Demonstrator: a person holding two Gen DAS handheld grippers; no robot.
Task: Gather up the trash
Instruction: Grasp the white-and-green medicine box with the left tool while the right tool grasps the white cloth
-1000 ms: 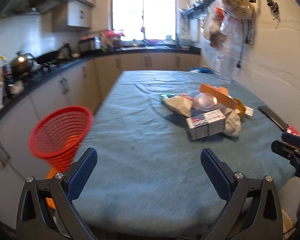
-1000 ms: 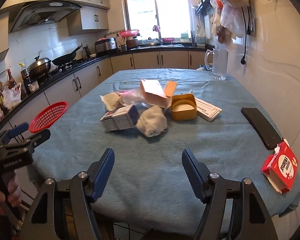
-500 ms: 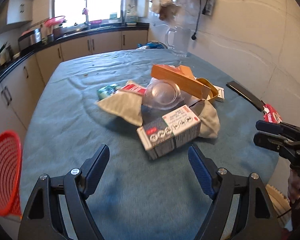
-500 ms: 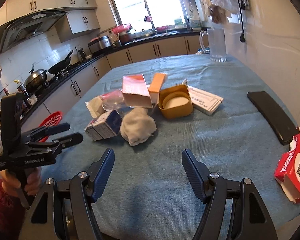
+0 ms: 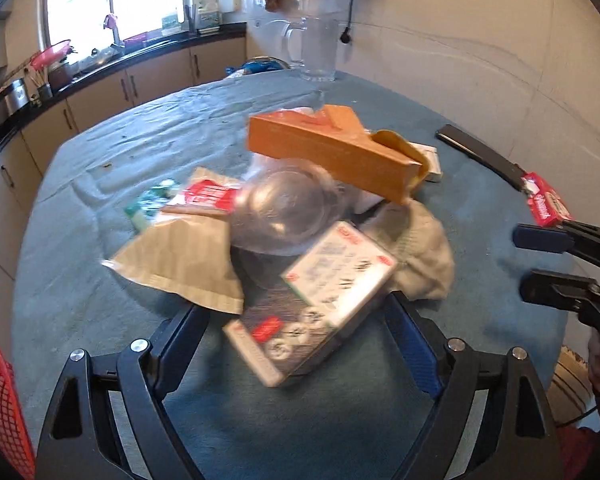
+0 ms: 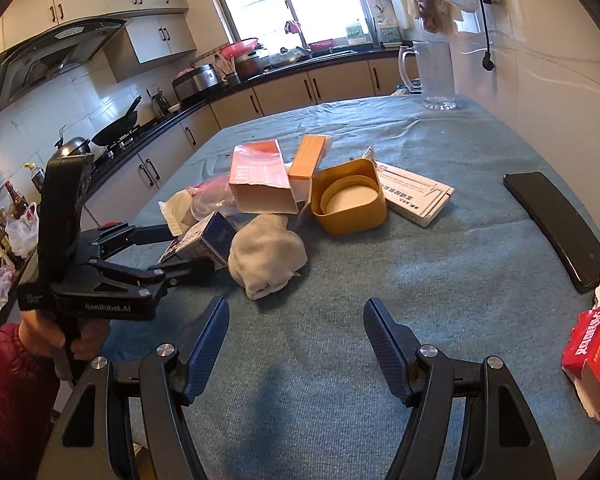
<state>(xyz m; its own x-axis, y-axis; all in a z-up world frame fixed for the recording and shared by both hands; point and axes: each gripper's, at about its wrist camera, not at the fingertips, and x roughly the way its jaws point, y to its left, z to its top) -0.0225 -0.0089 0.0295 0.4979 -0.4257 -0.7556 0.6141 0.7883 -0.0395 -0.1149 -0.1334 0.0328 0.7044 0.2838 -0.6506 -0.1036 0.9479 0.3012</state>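
Observation:
A pile of trash lies mid-table: a small printed carton (image 5: 320,300), a crumpled grey wad (image 5: 420,256), a clear plastic dome (image 5: 284,208), an orange box (image 5: 332,152) and a beige paper bag (image 5: 180,260). My left gripper (image 5: 296,320) straddles the carton, its jaws opening, with a gap showing beside the left pad. From the right wrist view the same gripper (image 6: 184,252) flanks the carton (image 6: 204,240) next to the wad (image 6: 268,260). My right gripper (image 6: 296,312) hangs open over bare cloth in front of the pile, holding nothing.
A red mesh basket (image 5: 0,400) sits off the table's left edge. A yellow tub (image 6: 352,204), a flat white box (image 6: 416,196), a black slab (image 6: 556,224) and a torn red pack (image 6: 596,352) lie to the right. A glass jug (image 6: 436,76) stands at the far edge.
My left gripper swung from facing the basket over to the pile and dropped around the carton, its jaws narrower than before. The right gripper edged slightly closer to the pile.

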